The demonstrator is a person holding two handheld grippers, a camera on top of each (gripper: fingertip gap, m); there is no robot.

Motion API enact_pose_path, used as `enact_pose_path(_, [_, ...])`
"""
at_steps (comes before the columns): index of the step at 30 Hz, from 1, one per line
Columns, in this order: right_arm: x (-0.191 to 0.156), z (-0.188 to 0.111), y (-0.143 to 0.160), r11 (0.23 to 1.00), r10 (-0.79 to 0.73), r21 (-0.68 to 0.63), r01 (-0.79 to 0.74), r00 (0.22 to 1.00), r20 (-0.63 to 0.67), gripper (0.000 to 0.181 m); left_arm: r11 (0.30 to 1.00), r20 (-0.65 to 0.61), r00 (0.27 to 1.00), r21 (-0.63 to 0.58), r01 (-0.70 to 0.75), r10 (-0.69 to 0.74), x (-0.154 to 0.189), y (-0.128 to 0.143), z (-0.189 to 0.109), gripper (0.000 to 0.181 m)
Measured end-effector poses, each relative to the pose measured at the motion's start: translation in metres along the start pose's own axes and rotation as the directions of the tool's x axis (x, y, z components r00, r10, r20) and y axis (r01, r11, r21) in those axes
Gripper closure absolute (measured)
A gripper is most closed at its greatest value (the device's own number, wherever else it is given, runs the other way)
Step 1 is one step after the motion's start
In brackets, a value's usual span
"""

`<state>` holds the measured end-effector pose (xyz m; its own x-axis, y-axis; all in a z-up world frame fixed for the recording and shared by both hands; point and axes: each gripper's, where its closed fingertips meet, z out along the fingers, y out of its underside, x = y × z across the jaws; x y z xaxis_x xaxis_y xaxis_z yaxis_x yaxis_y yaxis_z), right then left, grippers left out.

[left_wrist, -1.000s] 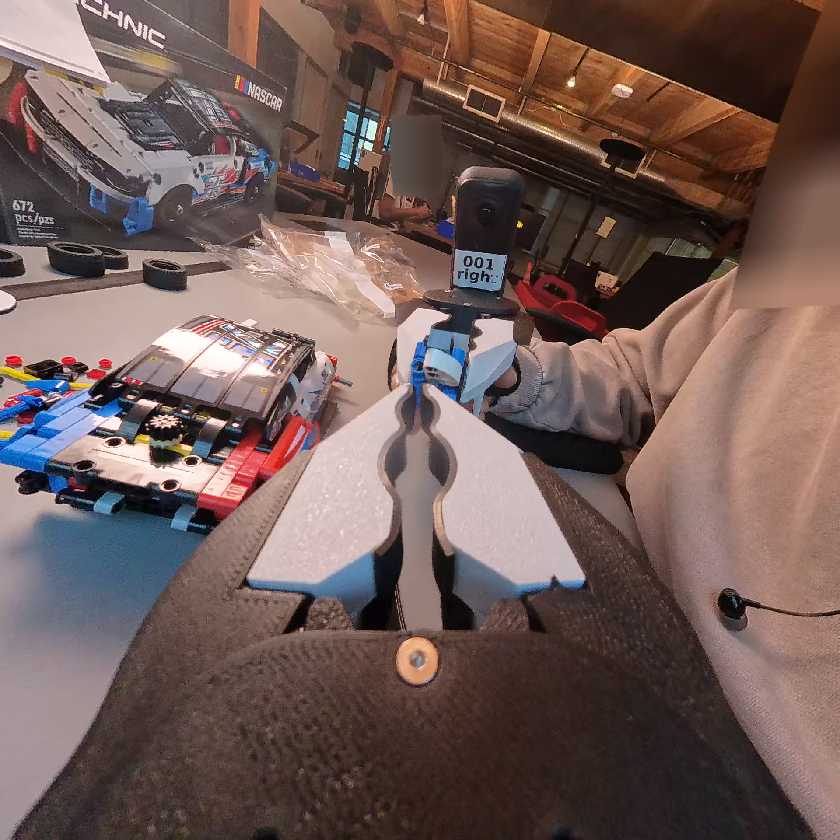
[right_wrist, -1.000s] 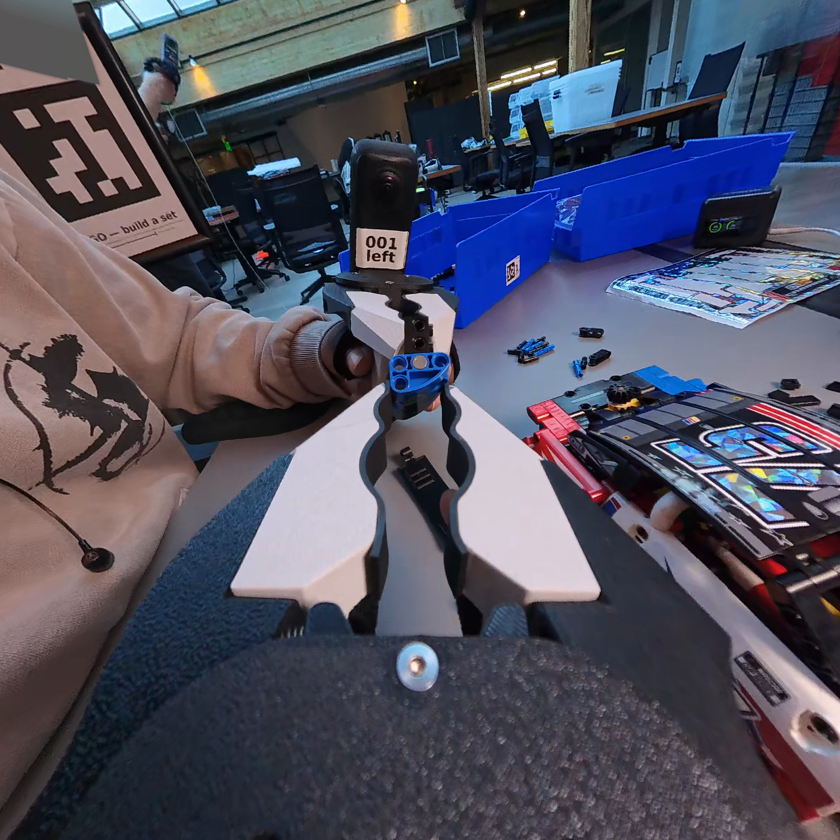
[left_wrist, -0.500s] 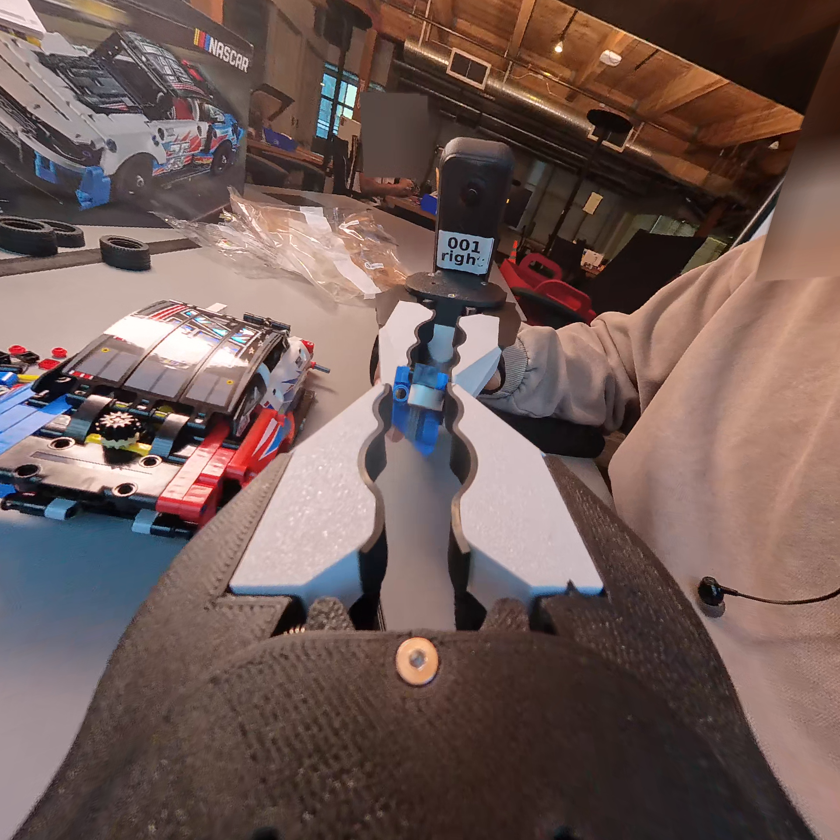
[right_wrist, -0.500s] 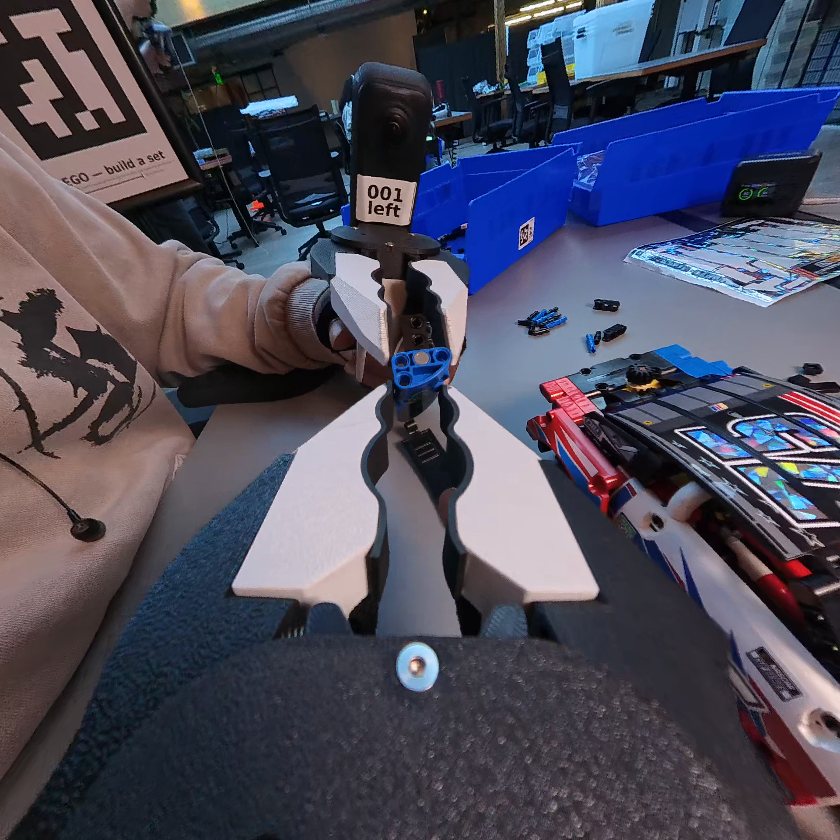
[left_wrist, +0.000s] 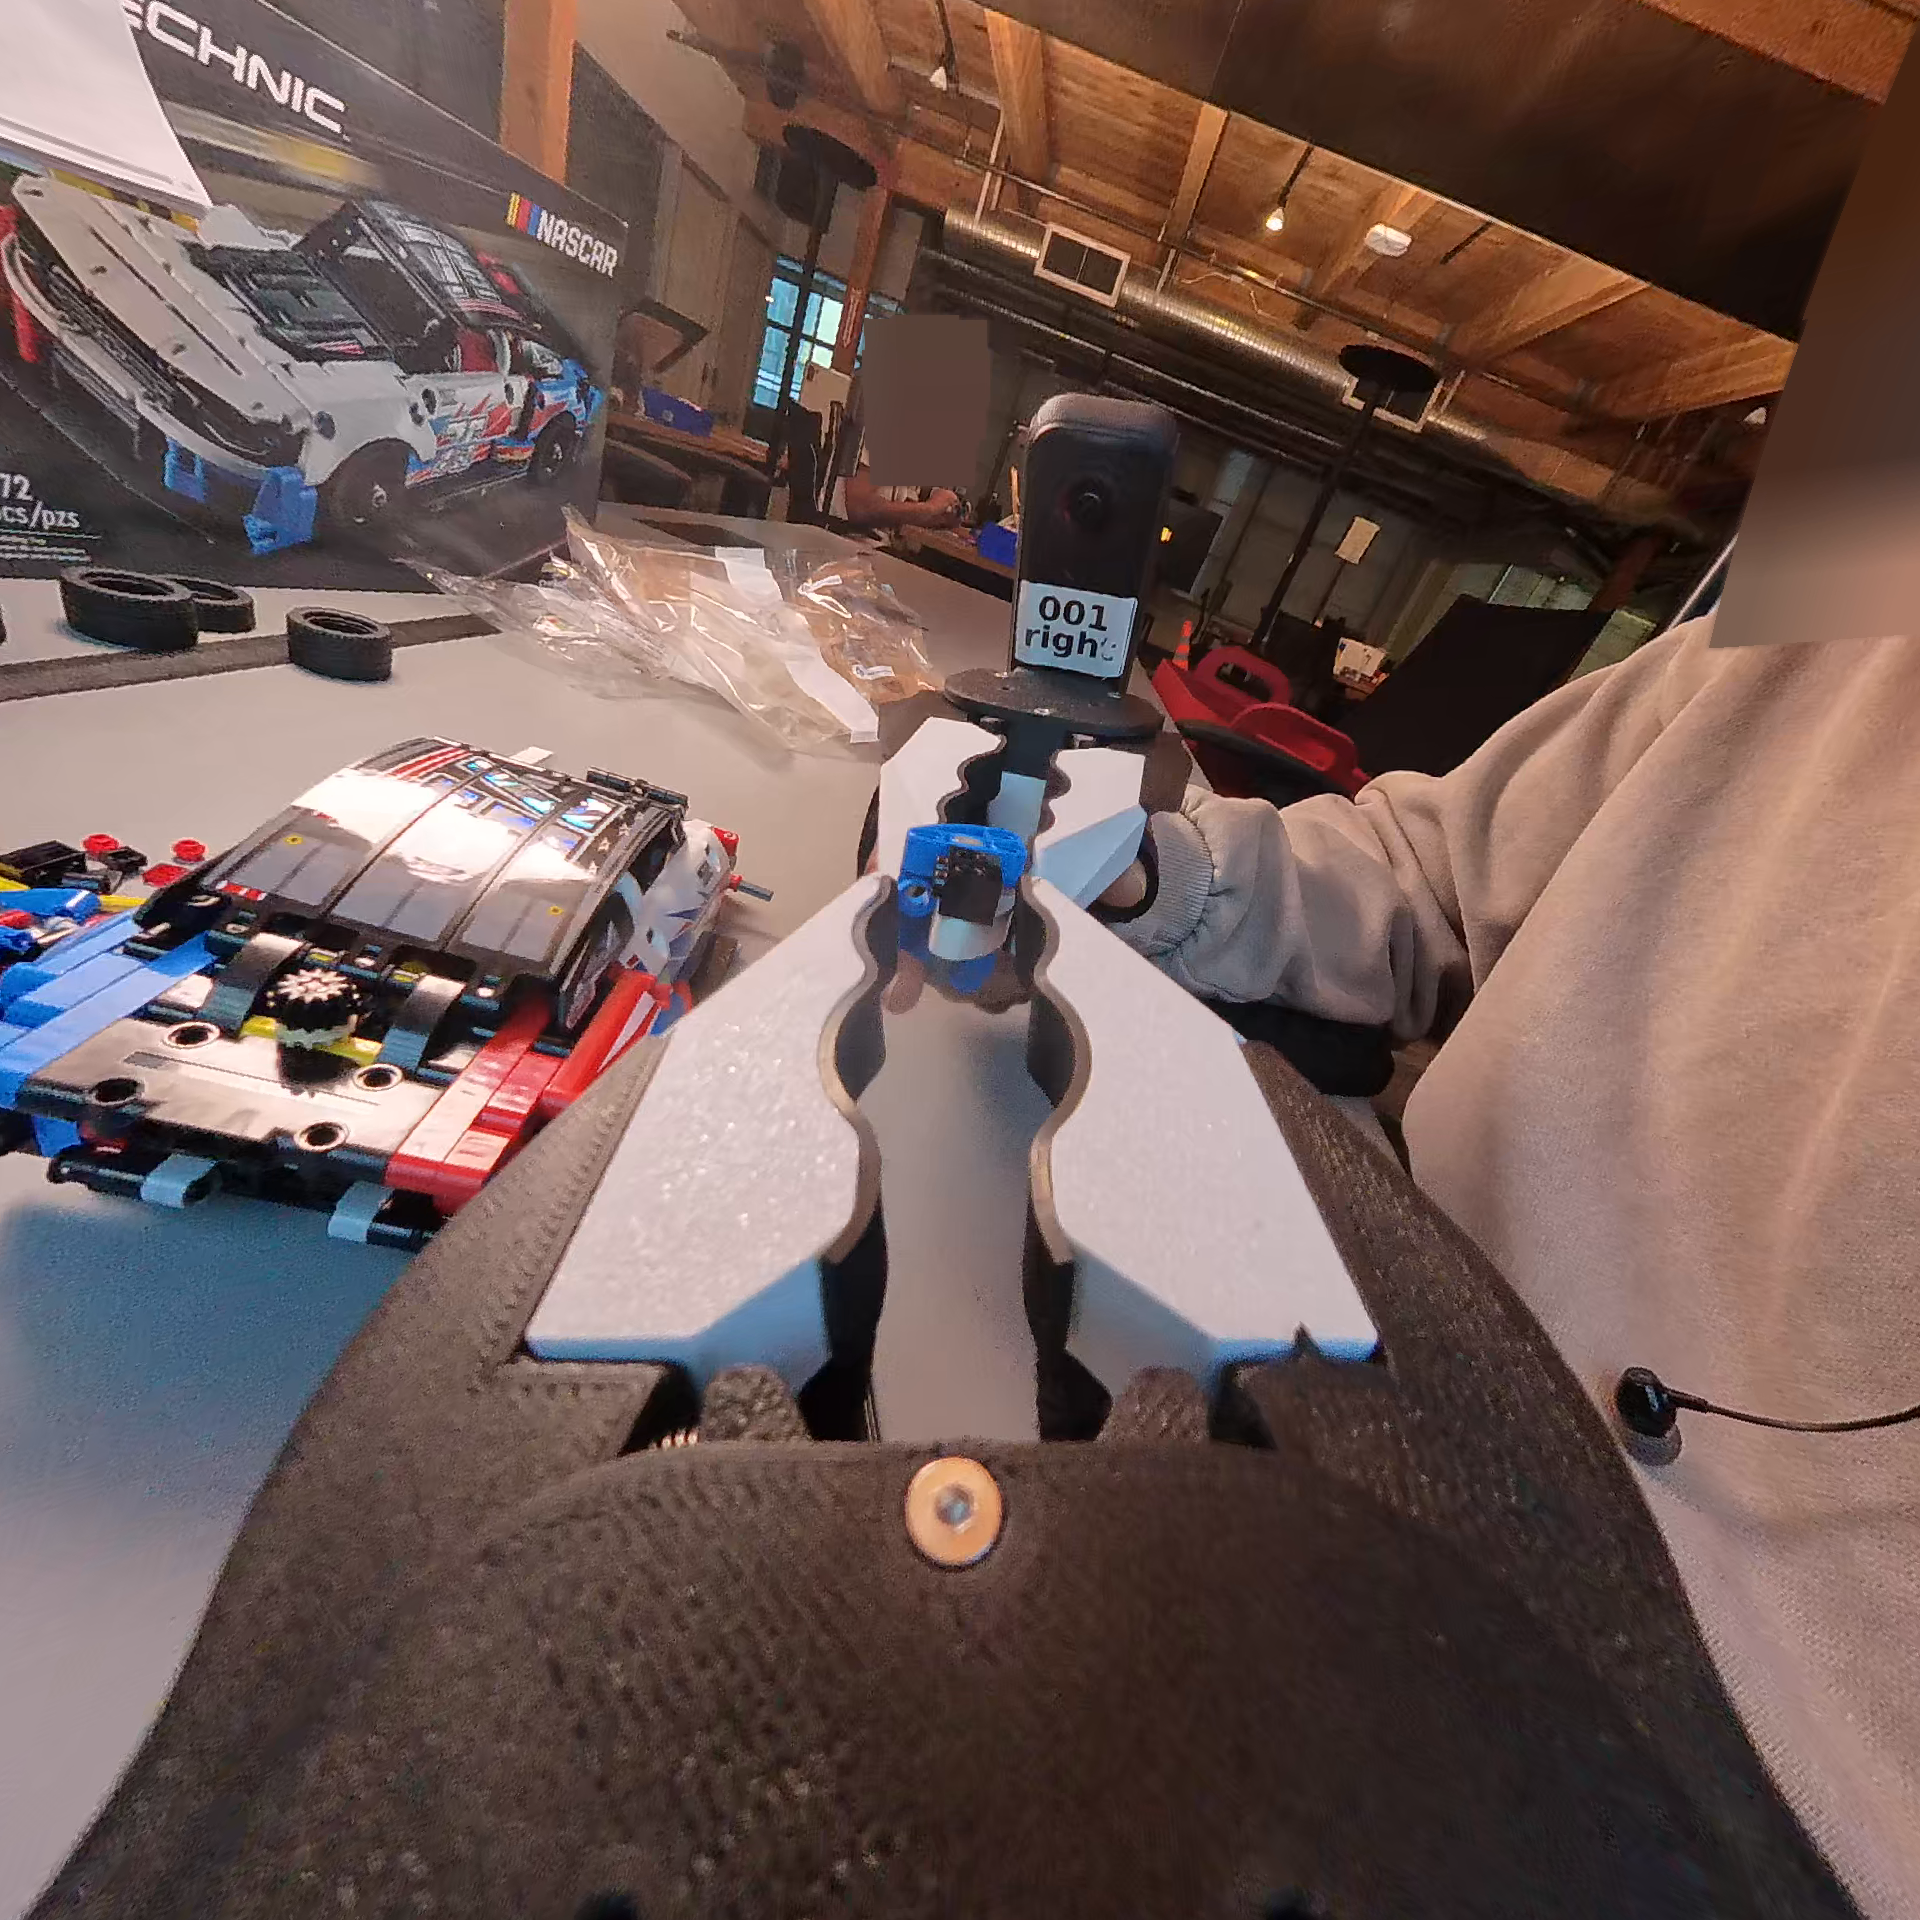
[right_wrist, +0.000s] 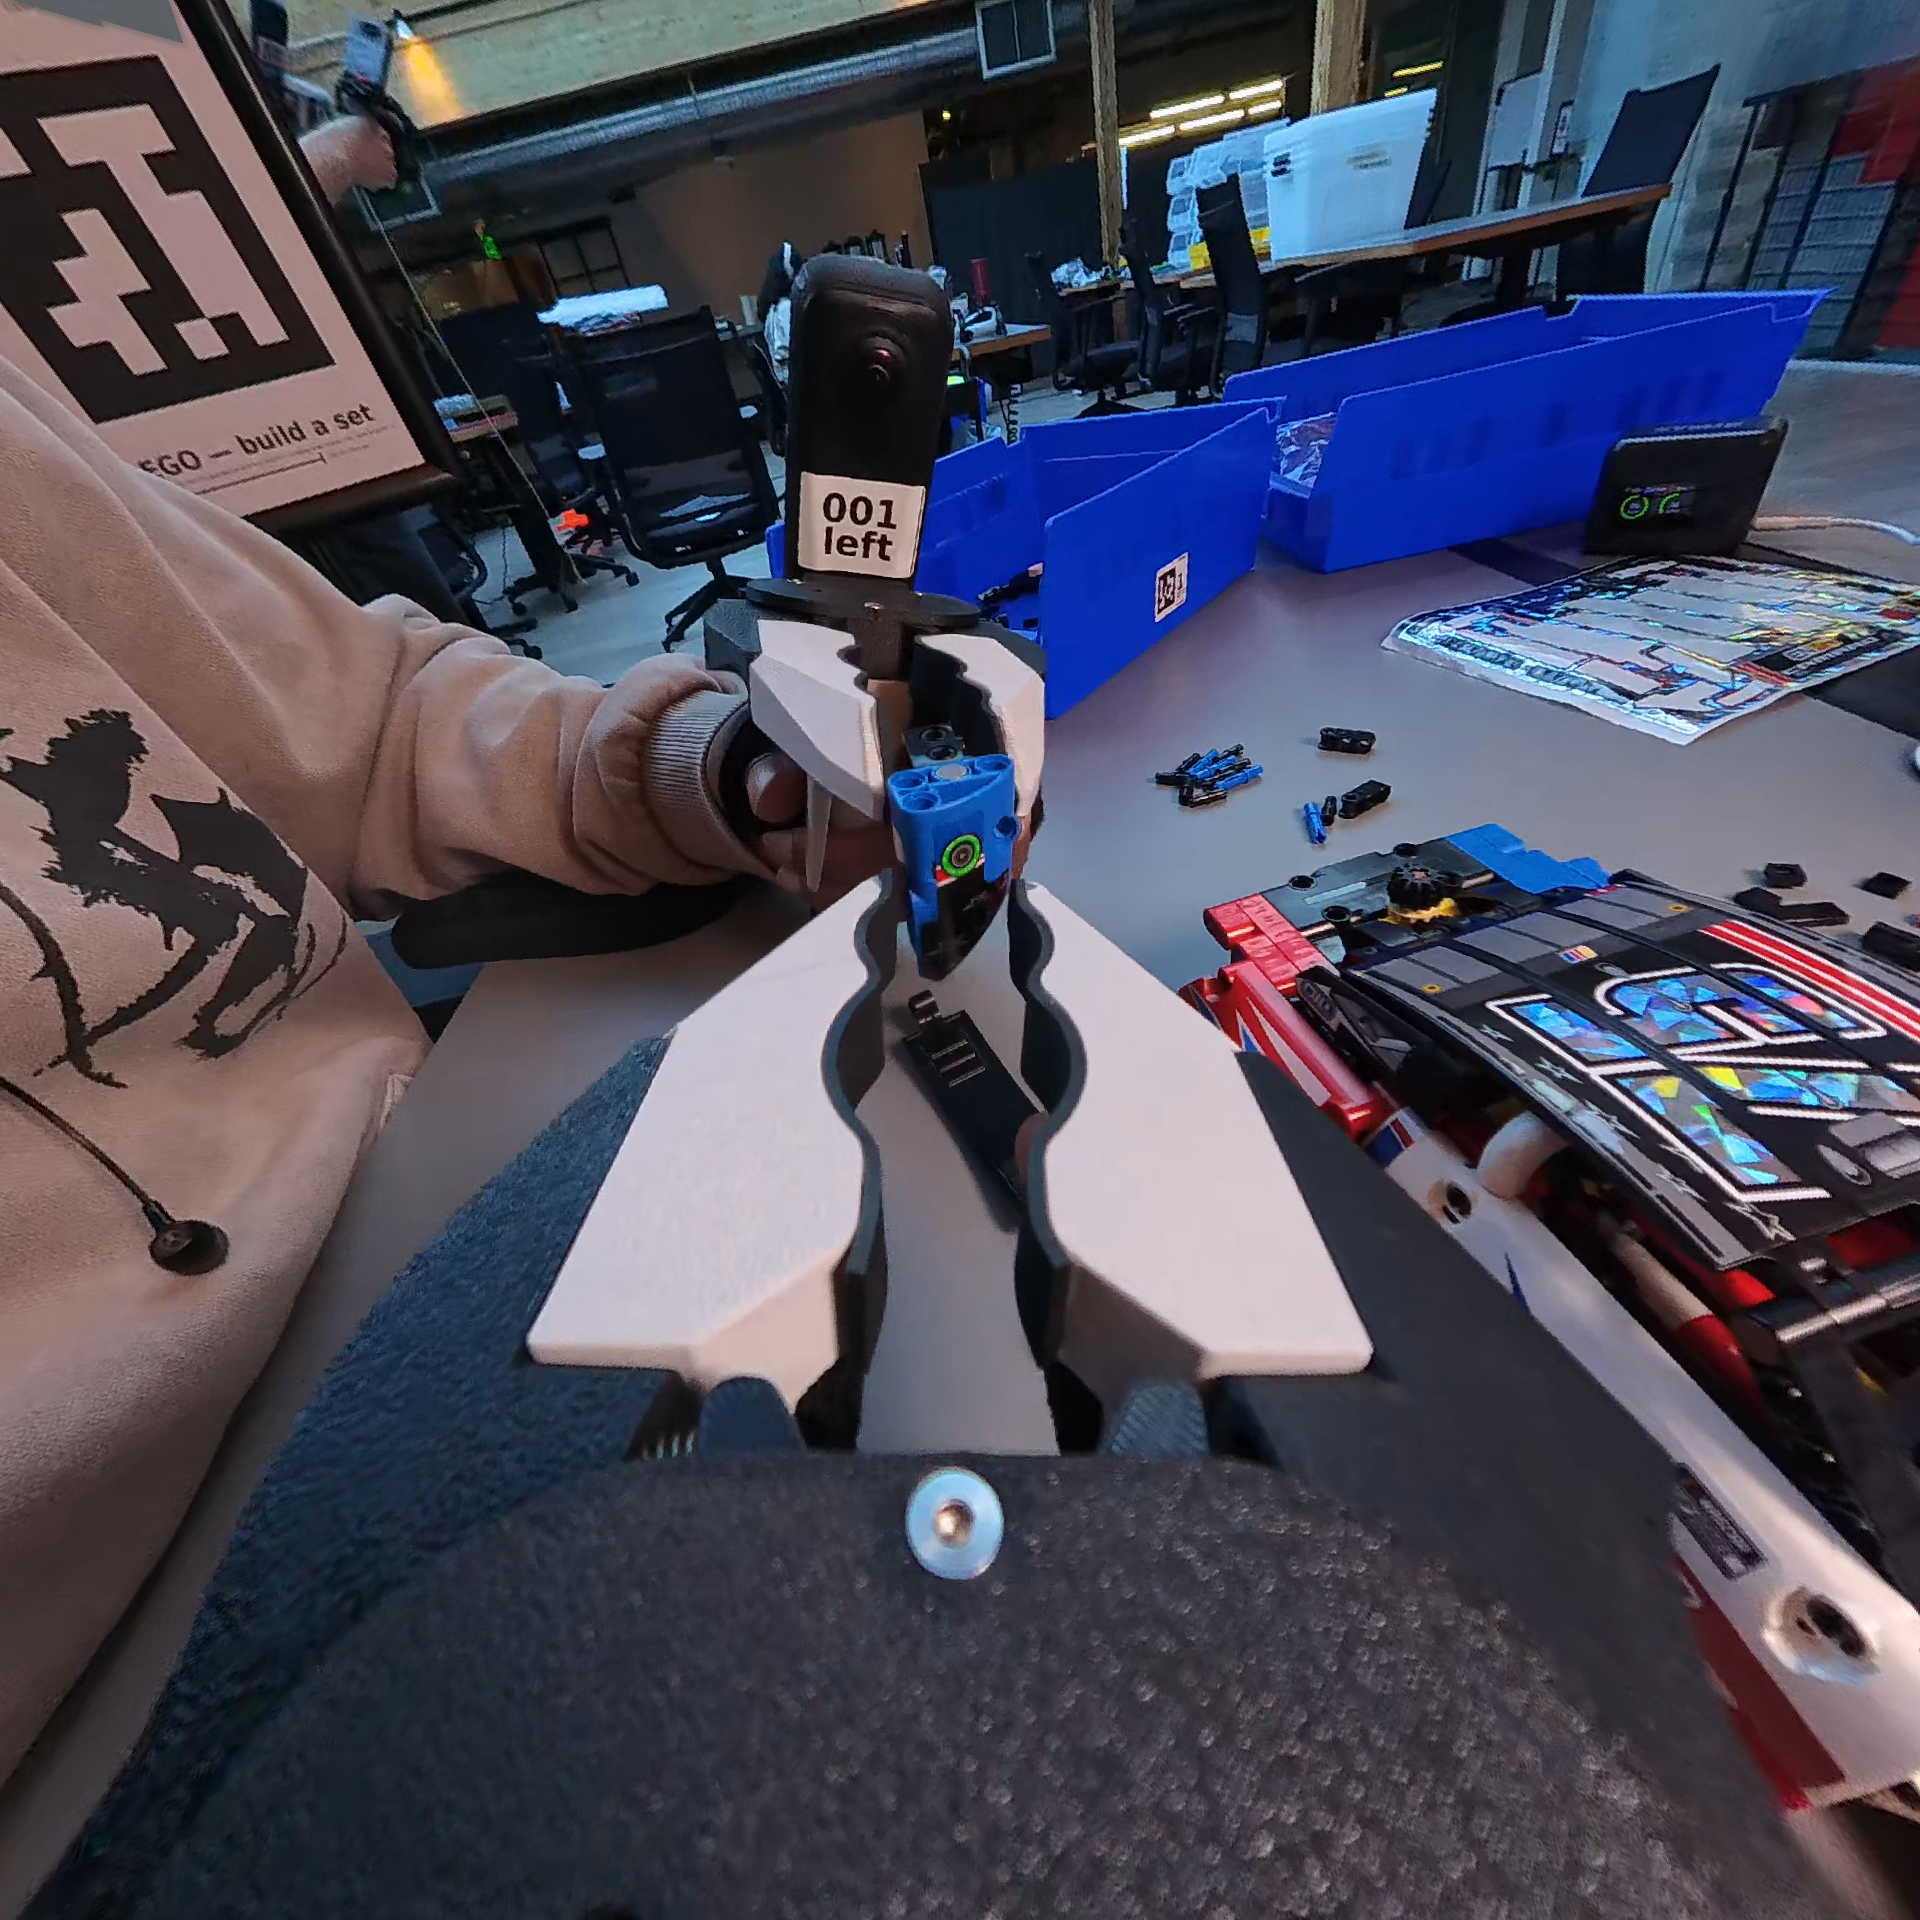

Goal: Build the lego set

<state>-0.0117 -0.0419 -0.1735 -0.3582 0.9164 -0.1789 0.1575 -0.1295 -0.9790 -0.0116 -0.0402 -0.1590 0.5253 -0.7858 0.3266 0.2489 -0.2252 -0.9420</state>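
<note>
Grey workshop table (left_wrist: 187, 1403) | lego car (left_wrist: 416, 935) lay beside both grippers; blue piece (right_wrist: 951, 831) was pinched between left gripper (left_wrist: 956, 904) and right gripper (right_wrist: 951, 914), above the table | risk: twisting could pop it loose

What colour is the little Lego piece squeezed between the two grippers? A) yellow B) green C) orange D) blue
D: the small Lego piece pinched where the right gripper meets the left gripper is blue, with some black and grey bits joined to it; it is held up in the air beside the Lego race car.
</note>
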Motion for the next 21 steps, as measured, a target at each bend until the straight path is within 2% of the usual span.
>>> enact_pose_path(6, [-0.008,0.003,0.002,1.000,0.001,-0.004,-0.001,0.999,0.041,0.163,1.000,-0.031,0.999,0.017,-0.020,0.020,0.009,-0.001,0.004,0.162])
enact_pose_path(18, [0.007,-0.004,0.004,0.997,-0.062,-0.046,0.060,0.997,-0.042,0.165,0.997,0.055,0.996,-0.048,-0.066,0.069,-0.003,0.007,0.003,0.162])
enact_pose_path(21, [0.010,-0.005,0.004,0.995,-0.080,-0.056,0.077,0.995,-0.058,0.164,0.997,0.055,0.997,-0.050,-0.059,0.061,-0.003,0.007,0.002,0.170])
